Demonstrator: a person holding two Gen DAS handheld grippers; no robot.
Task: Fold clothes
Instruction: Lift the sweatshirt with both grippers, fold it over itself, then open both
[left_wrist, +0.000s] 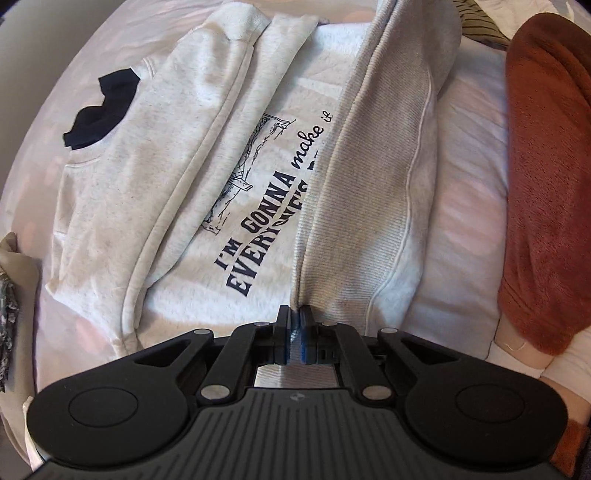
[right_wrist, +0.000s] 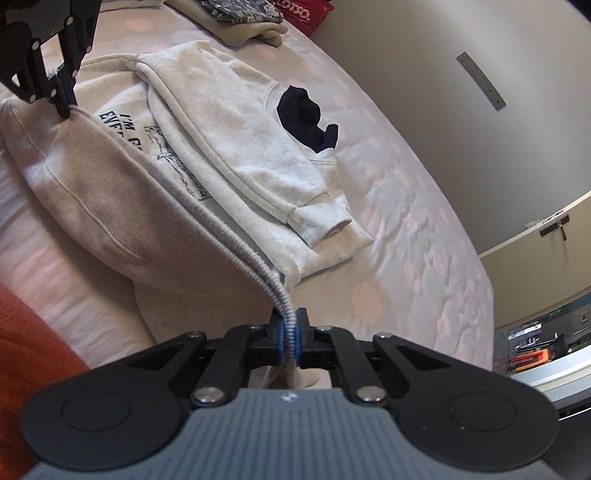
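Observation:
A light grey sweatshirt (left_wrist: 122, 192) with dark printed lettering (left_wrist: 266, 221) lies on the bed, sleeves folded across its chest; it also shows in the right wrist view (right_wrist: 236, 147). Its ribbed bottom hem (left_wrist: 354, 206) is lifted and stretched between both grippers. My left gripper (left_wrist: 295, 325) is shut on one hem corner and shows in the right wrist view (right_wrist: 64, 98) at the upper left. My right gripper (right_wrist: 290, 338) is shut on the other end of the ribbed hem (right_wrist: 221, 236). A dark collar lining (left_wrist: 99, 110) shows at the neck.
The bed has a pale pink dotted sheet (right_wrist: 406, 206). A rust-orange fleece blanket (left_wrist: 546, 192) lies at the right of the left wrist view. Folded beige clothes (right_wrist: 243, 29) sit at the bed's far end. A wall (right_wrist: 443, 55) runs beside the bed.

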